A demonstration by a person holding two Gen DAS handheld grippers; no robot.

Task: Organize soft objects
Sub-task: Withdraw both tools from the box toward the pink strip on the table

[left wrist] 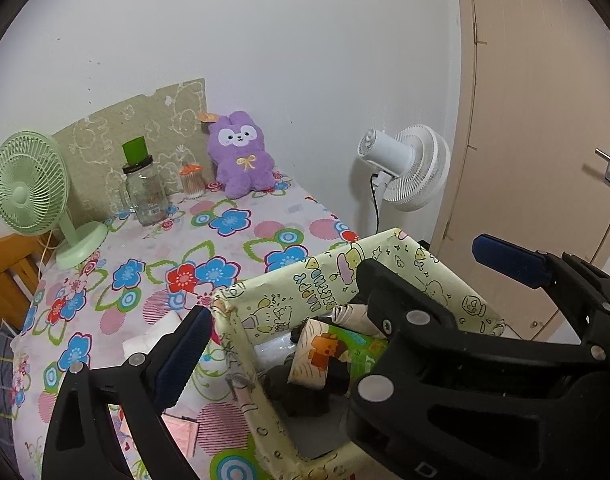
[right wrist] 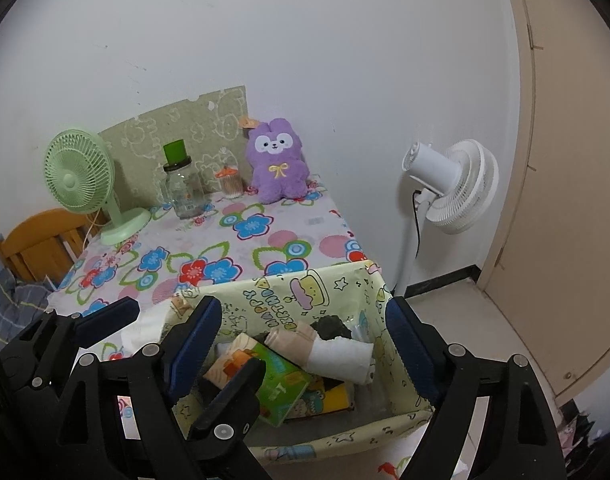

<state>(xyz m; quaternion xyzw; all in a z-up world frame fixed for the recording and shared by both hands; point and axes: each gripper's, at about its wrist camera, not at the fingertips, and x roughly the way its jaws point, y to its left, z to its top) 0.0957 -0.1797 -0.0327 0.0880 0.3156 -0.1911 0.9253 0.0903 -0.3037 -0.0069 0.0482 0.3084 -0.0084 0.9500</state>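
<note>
A pale yellow fabric box (right wrist: 337,288) with cartoon prints stands at the near right corner of the flowered table (right wrist: 245,248). Inside lie a rolled white and beige cloth (right wrist: 337,356), a black soft item (right wrist: 333,326) and a green printed piece (right wrist: 273,376). My right gripper (right wrist: 303,304) hovers open over the box with nothing between its blue pads. My left gripper (left wrist: 285,292) is open too, straddling the box's left wall (left wrist: 233,332), its right finger partly hidden behind the right gripper. A purple plush bunny (left wrist: 241,156) sits upright against the far wall.
At the back of the table stand a green desk fan (left wrist: 29,192), a glass jar with a green lid (left wrist: 145,192) and a small orange-lidded jar (left wrist: 193,182). A white floor fan (right wrist: 453,184) and a door (right wrist: 565,160) are to the right, a wooden chair (right wrist: 41,240) to the left.
</note>
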